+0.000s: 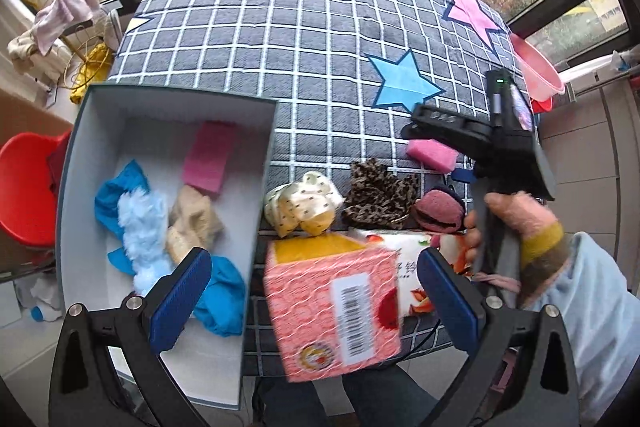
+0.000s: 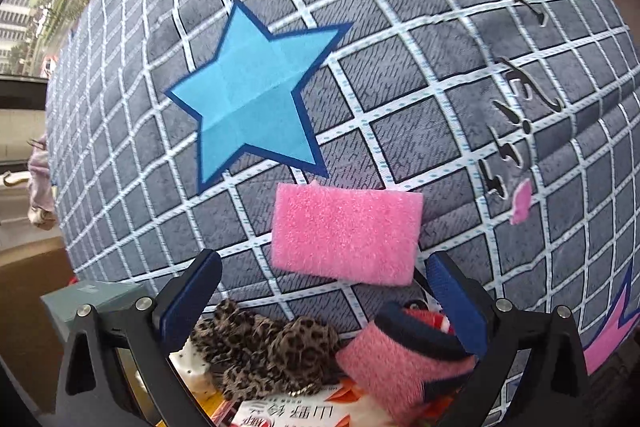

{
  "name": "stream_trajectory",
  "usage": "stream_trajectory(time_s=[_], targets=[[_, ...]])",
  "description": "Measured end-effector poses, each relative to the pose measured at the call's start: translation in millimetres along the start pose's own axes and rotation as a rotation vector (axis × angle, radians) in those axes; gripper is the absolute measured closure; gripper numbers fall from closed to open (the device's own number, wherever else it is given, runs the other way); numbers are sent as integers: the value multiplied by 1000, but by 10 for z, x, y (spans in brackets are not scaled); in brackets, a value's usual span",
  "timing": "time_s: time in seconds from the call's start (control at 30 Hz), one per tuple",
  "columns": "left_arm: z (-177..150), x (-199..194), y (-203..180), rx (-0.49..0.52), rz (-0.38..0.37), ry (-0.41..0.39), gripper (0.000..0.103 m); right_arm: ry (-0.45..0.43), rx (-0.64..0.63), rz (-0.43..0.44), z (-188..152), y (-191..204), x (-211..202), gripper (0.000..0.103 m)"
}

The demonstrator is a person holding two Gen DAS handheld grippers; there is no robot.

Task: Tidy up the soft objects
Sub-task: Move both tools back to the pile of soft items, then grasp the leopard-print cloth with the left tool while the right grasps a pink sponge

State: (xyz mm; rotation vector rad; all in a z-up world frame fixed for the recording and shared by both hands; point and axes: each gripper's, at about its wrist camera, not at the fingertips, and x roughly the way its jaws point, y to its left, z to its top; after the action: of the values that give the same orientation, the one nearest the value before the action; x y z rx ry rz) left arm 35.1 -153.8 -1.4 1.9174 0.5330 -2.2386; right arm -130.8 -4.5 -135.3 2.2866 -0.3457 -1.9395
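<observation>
Sponges and scraps of cloth are the things being sorted, and the nearest one to a grip is the pink sponge (image 2: 346, 233), lying flat on the bed's checked cover (image 2: 460, 7) at about 6 o'clock from the blue star (image 2: 256, 95). The right gripper (image 2: 324, 297) points steeply down just short of it, jaws spread to their widest and holding nothing, presumably so they can straddle the sponge's long side. At its 6 o'clock sit the leopard scrunchie (image 2: 264, 351) and a pink-and-navy pad (image 2: 404, 363), both loose.

In the left wrist view the white box (image 1: 256, 211) lies at 9 o'clock from this pile, already holding a second pink sponge (image 1: 208, 157), blue cloth (image 1: 224, 291), pale blue fluff (image 1: 142, 223) and a beige piece (image 1: 194, 223), so it looks like the collecting place. The left gripper (image 1: 314, 293) hangs over the box's near edge with jaws wide; a netted pink package (image 1: 332, 311) lies between them, though no pad appears to press it. The cream dotted scrunchie (image 1: 302, 205) waits just beside the box.
</observation>
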Motion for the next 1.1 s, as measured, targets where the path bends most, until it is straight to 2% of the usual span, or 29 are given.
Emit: stream_trajectory(time_s=[0.1,0.13,0.17,0.23,0.3,0.5,0.67,0.8,0.87,1.1], targets=[[70,55,-154,19,14,5,0,1,-20,-24,-1,-14,30,2],[97,78,-209,26,17,8,0,0,-30,-25,5,-20,27,8],[120,103,-258,32,19,10,0,3,-48,-28,10,-26,22,18],[176,164,-371,44,22,19,0,-2,-88,-45,24,-16,-1,30],[228,225,-468,49,23,30,0,-3,-115,-32,43,-60,-40,31],[459,639,-830,79,42,112,0,-5,-61,67,167,-488,-291,31],[622,1221,-1051,99,113,221,1,-17,-33,109,186,-929,-527,31],[685,1640,-1090,100,187,312,1,-22,-6,152,69,-1281,-685,30],[701,1778,-1087,99,214,337,1,-22,8,167,84,-1160,-650,30],[709,2061,-1064,100,260,413,5,-21,42,212,88,-1386,-739,30]])
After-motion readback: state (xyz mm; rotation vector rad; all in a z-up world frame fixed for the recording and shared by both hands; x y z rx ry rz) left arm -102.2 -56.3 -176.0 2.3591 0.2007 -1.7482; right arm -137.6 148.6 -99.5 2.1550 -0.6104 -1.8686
